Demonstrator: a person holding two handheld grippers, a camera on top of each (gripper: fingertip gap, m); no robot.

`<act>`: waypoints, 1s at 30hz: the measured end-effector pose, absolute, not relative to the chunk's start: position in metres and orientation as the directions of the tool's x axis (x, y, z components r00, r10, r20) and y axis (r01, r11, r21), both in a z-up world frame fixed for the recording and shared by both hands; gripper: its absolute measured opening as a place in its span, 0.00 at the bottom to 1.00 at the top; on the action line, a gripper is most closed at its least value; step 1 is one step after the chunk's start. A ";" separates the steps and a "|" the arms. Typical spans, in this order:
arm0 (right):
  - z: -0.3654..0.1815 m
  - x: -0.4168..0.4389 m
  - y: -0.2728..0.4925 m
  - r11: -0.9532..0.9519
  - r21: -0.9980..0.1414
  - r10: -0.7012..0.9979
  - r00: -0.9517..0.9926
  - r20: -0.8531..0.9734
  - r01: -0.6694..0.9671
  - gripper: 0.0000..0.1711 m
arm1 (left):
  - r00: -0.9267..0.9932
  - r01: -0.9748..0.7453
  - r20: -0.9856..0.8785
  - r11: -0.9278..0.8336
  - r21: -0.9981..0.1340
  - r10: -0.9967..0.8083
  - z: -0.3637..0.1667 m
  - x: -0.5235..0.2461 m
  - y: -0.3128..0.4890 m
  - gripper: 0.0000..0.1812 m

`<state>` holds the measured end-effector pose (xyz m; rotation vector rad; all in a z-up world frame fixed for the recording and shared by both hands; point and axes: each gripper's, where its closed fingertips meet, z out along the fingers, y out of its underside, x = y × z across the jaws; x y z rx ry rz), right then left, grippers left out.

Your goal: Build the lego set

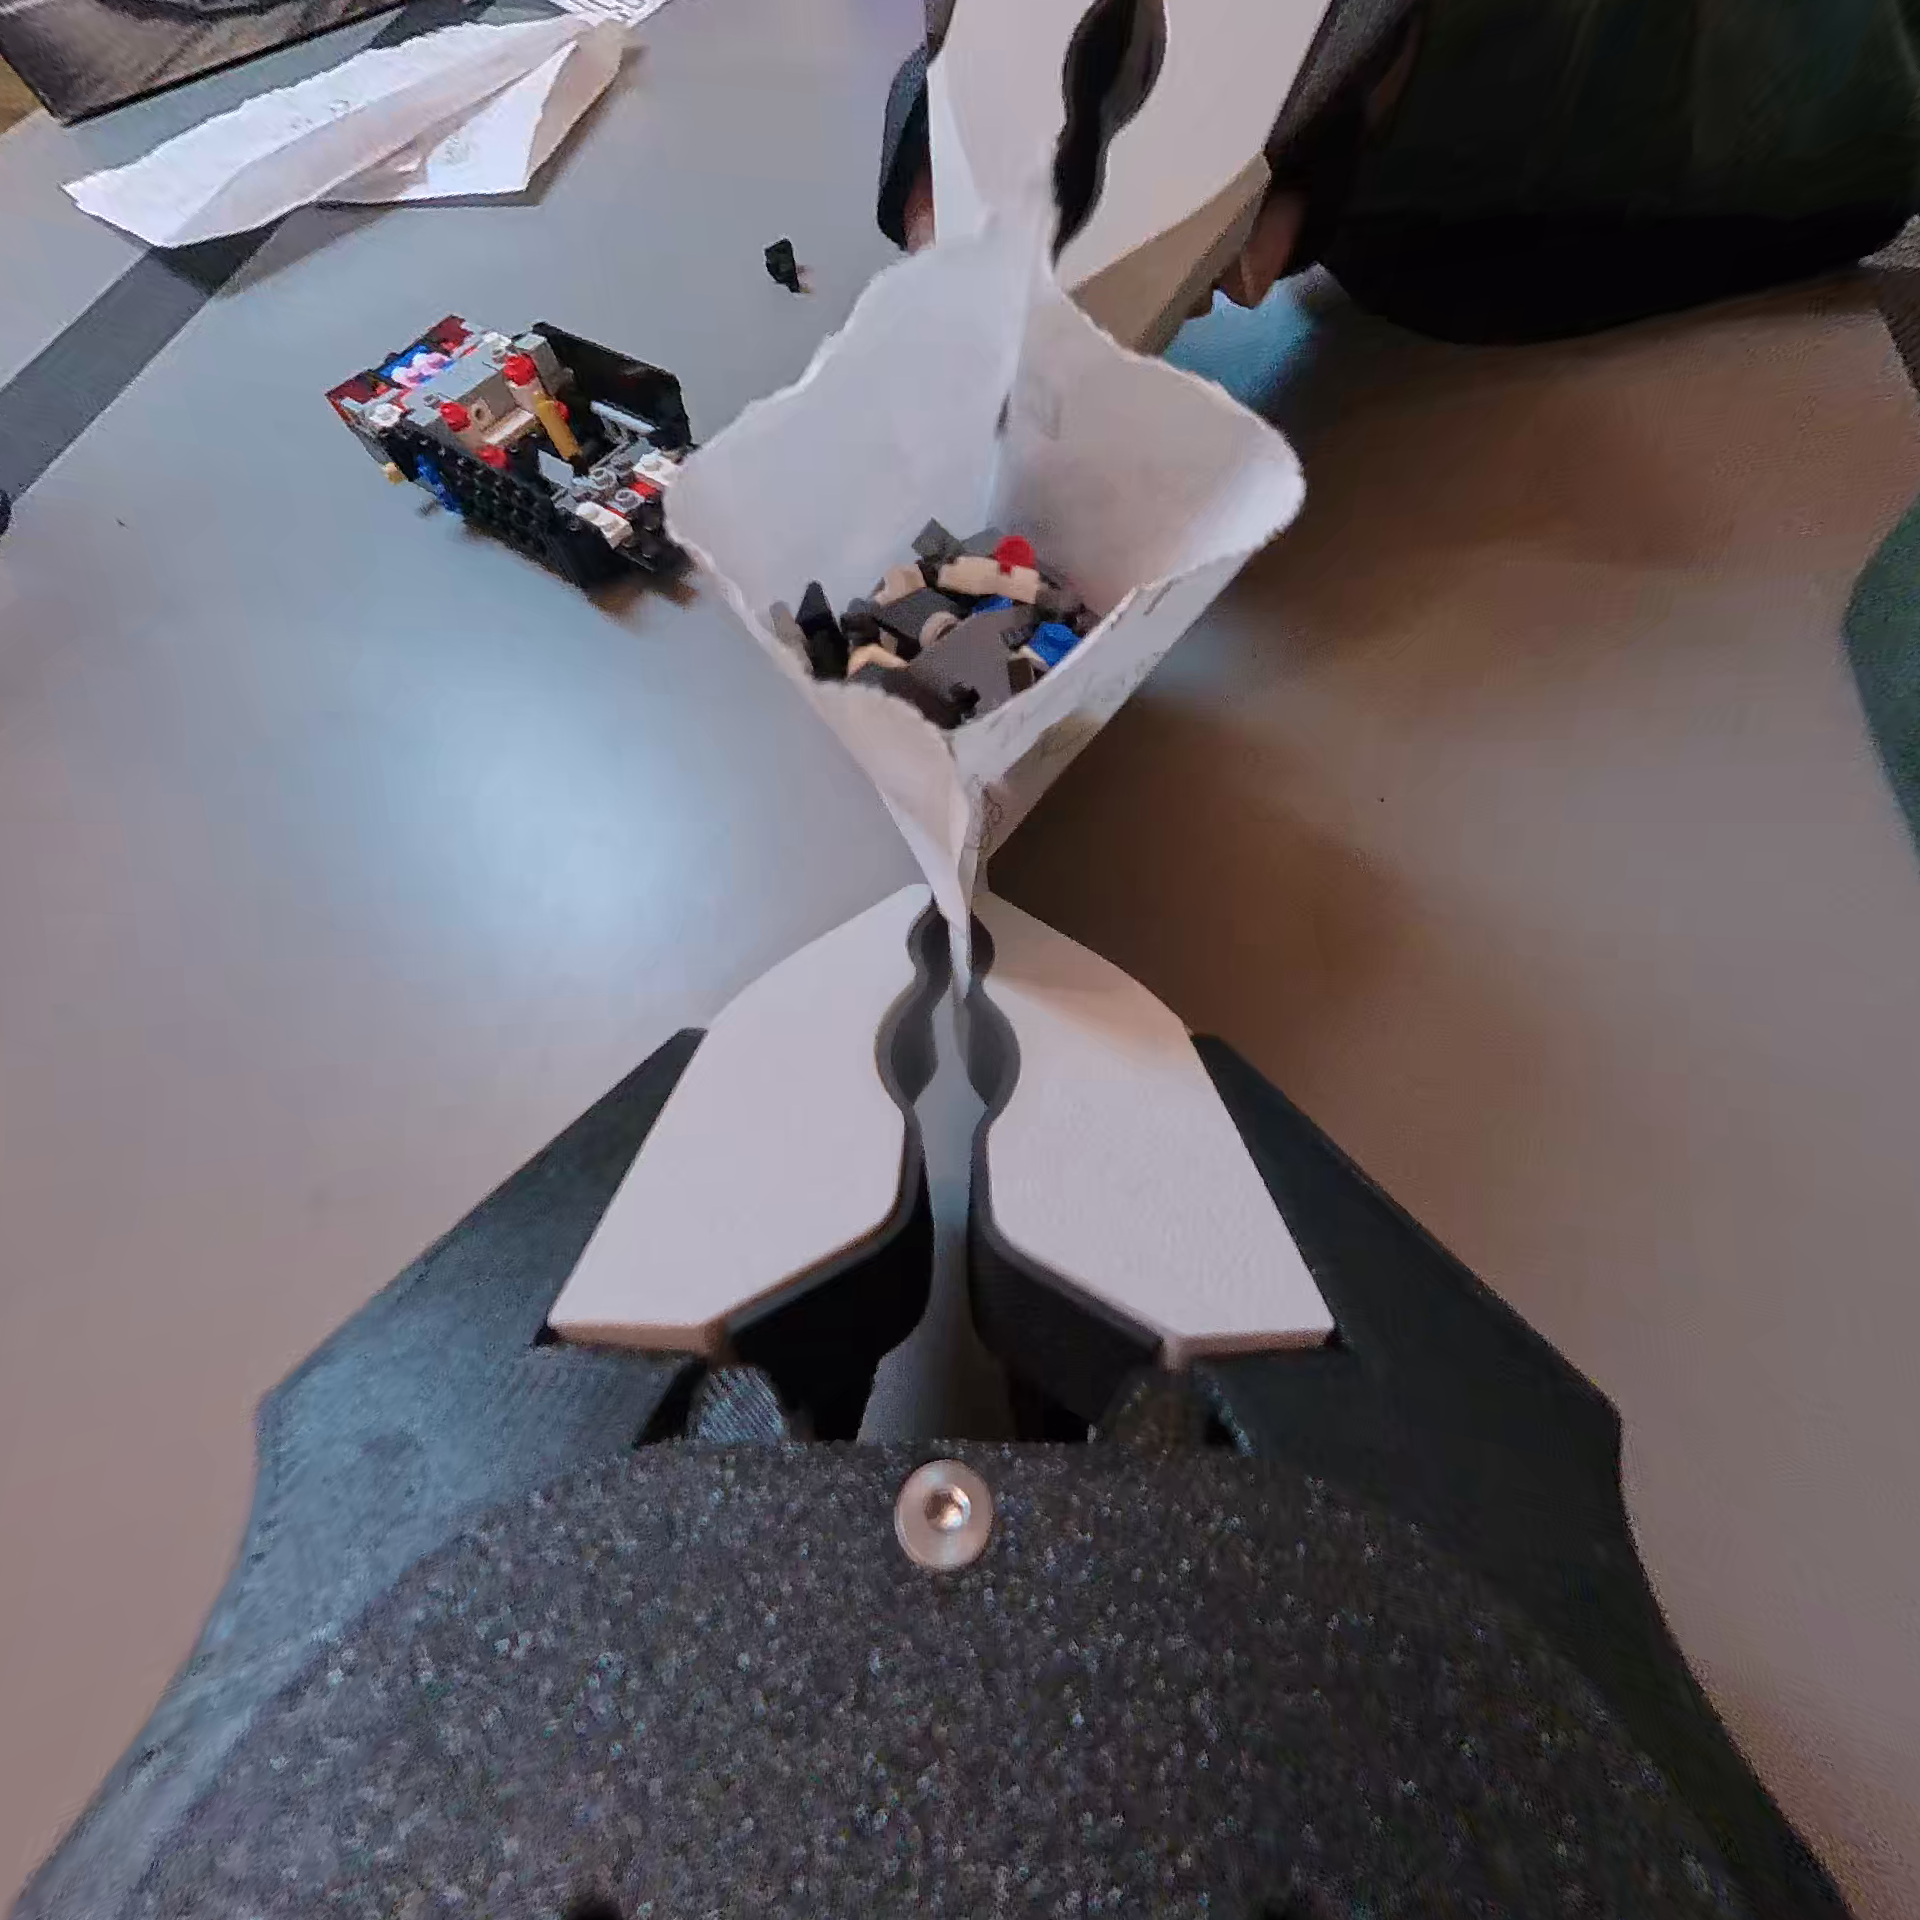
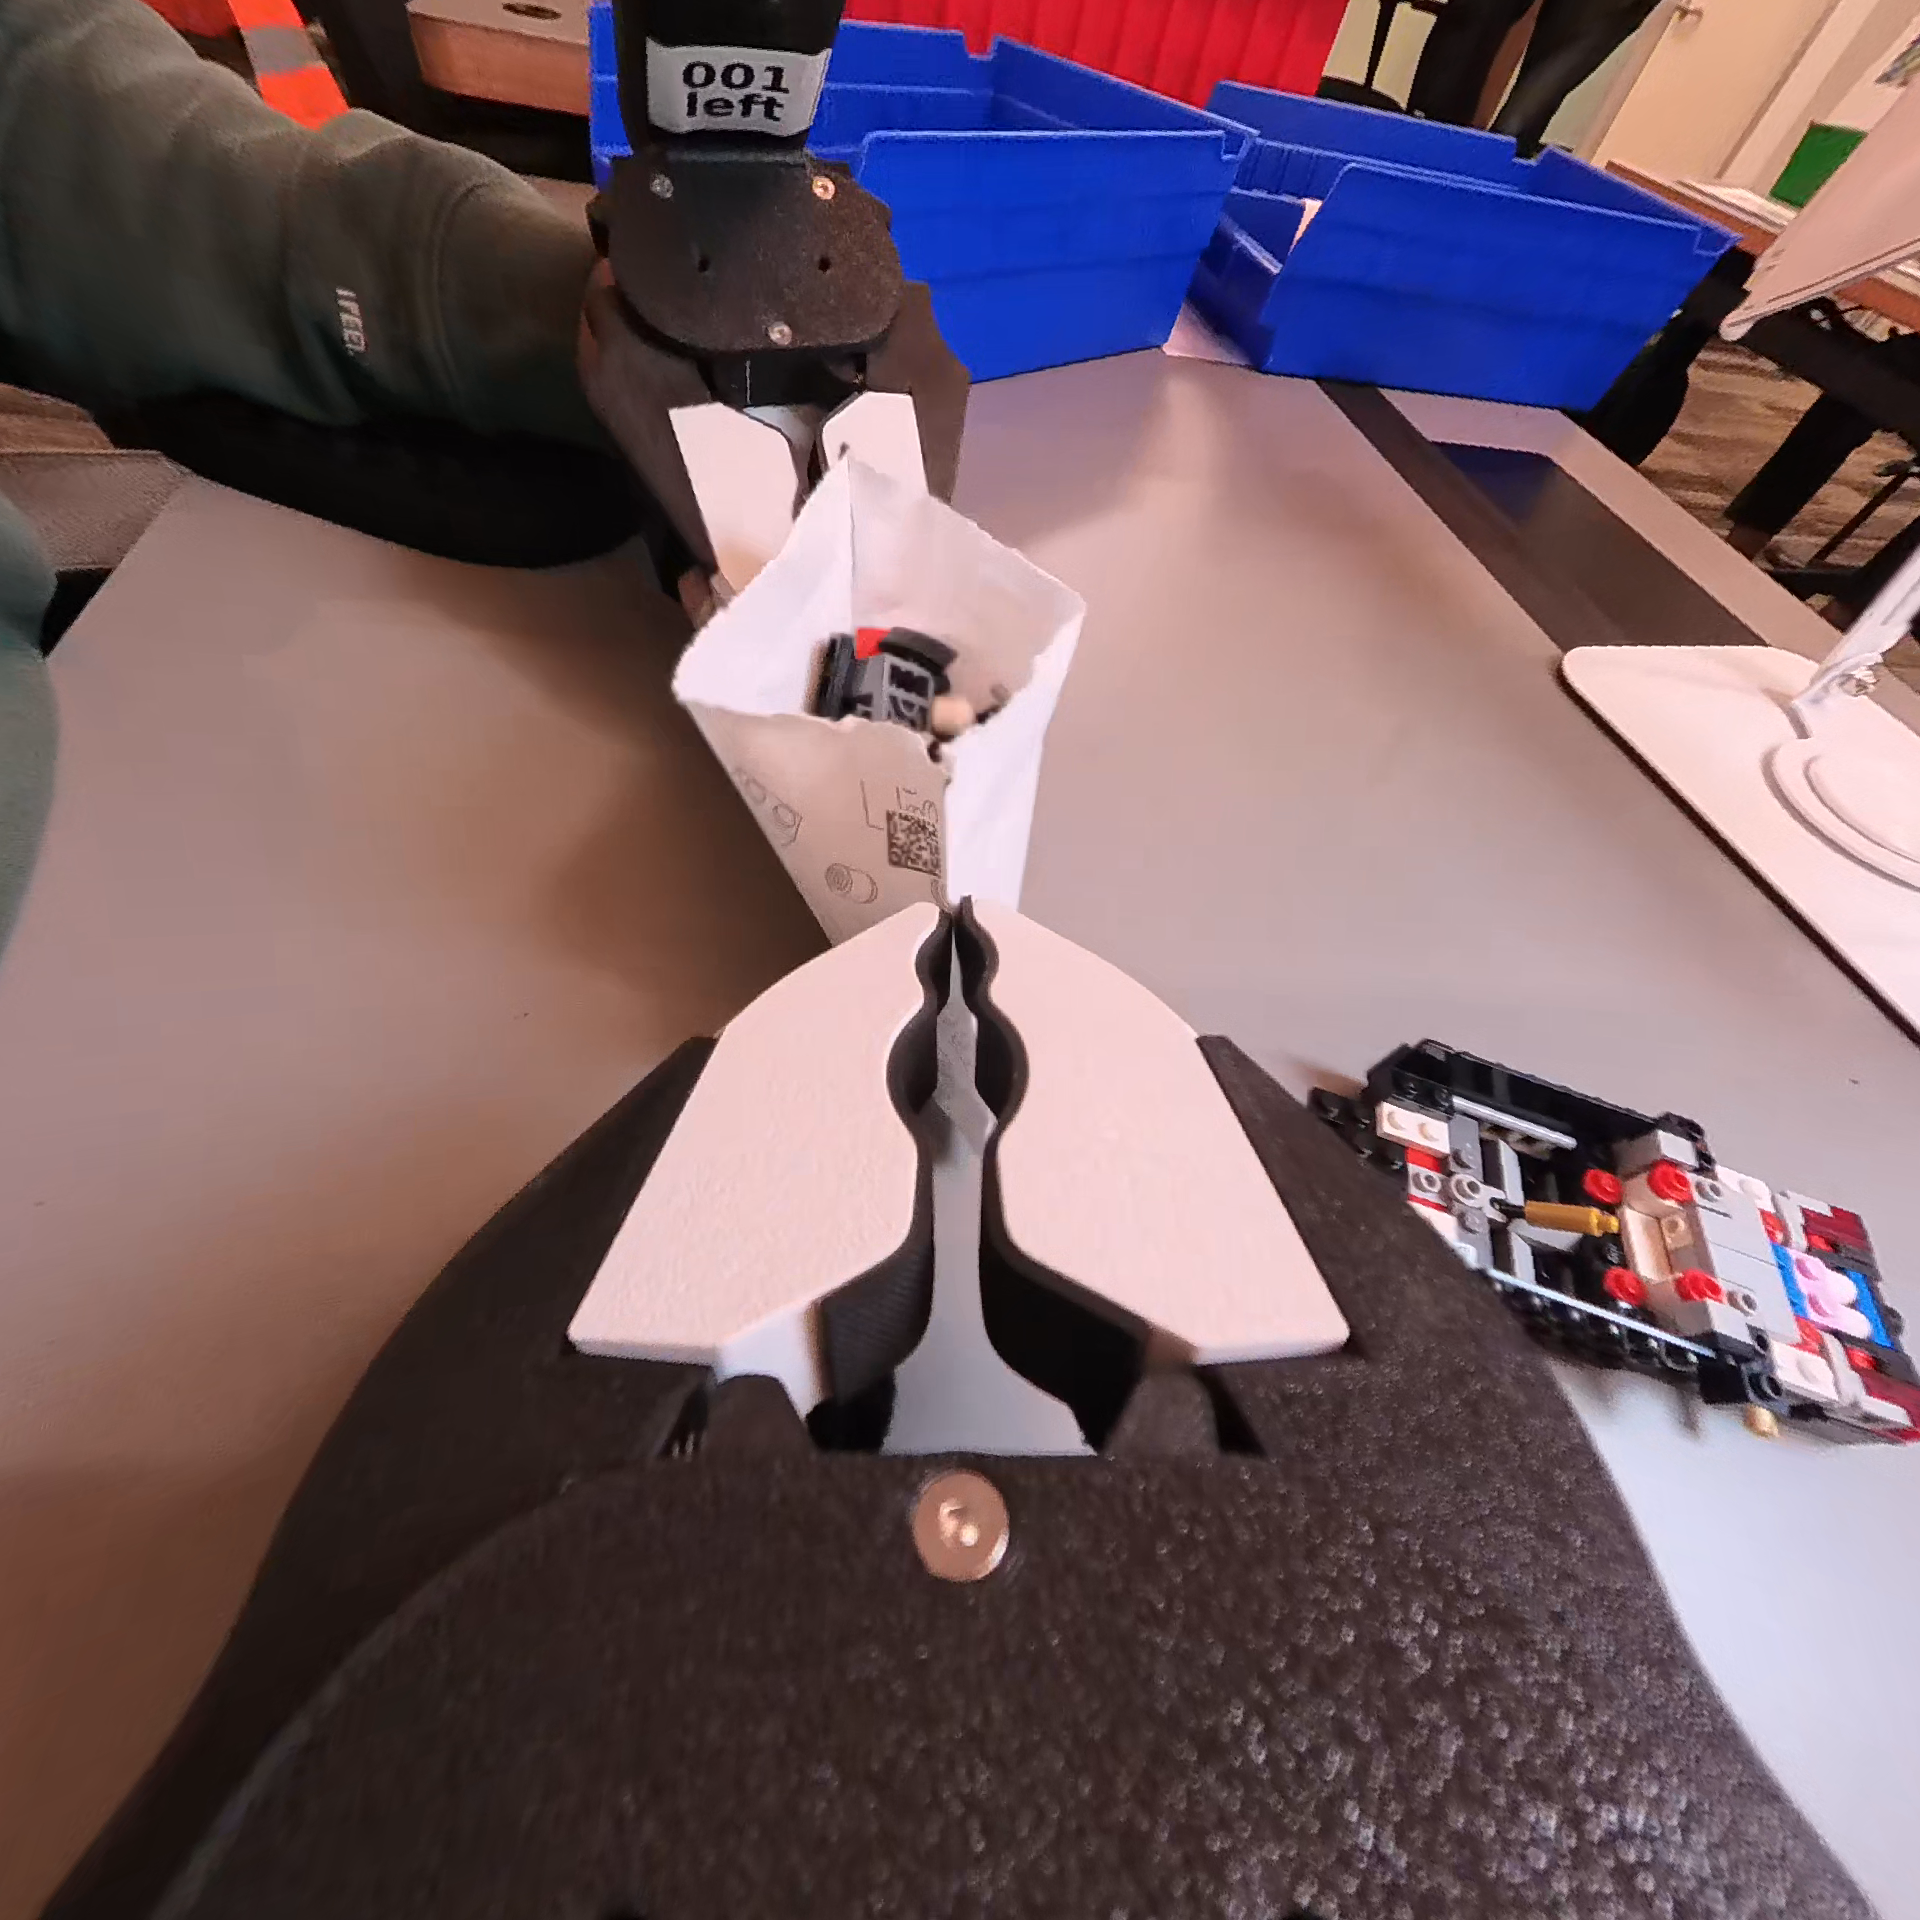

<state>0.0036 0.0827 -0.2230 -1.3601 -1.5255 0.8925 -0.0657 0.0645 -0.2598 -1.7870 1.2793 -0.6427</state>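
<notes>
Bright, even indoor light; wide-angle bend at the edges.
A pale sheen lies on the counter in the left wrist view, shadows are soft, the toy car is slightly smeared, and the background bins look soft.

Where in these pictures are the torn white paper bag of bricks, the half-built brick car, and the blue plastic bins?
Torn white paper bag (image 1: pixel 883 457): left wrist view, inner wall.
Half-built black, grey and red brick car (image 2: pixel 1662 1247): right wrist view, grey middle section.
Blue plastic bins (image 2: pixel 1039 239): right wrist view, front wall.
</notes>
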 end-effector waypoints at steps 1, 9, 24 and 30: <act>-0.223 0.003 0.081 0.142 -0.924 0.989 -0.019 0.144 0.356 0.01 | 0.352 -0.513 -0.059 -0.140 -0.847 -0.934 -0.260 -0.063 0.065 0.00; -0.226 0.014 0.090 0.062 -0.914 0.998 -0.005 0.066 0.401 0.00 | 0.339 -0.448 -0.007 -0.154 -0.881 -0.941 -0.246 -0.074 0.065 0.01; -0.229 0.010 0.088 0.010 -0.908 1.000 0.004 0.013 0.418 0.02 | 0.316 -0.493 -0.038 -0.130 -0.861 -0.948 -0.254 -0.070 0.059 0.15; -0.240 0.007 0.083 0.048 -0.890 0.999 -0.025 0.041 0.454 0.02 | 0.326 -0.463 -0.021 -0.141 -0.875 -0.945 -0.249 -0.074 0.060 0.00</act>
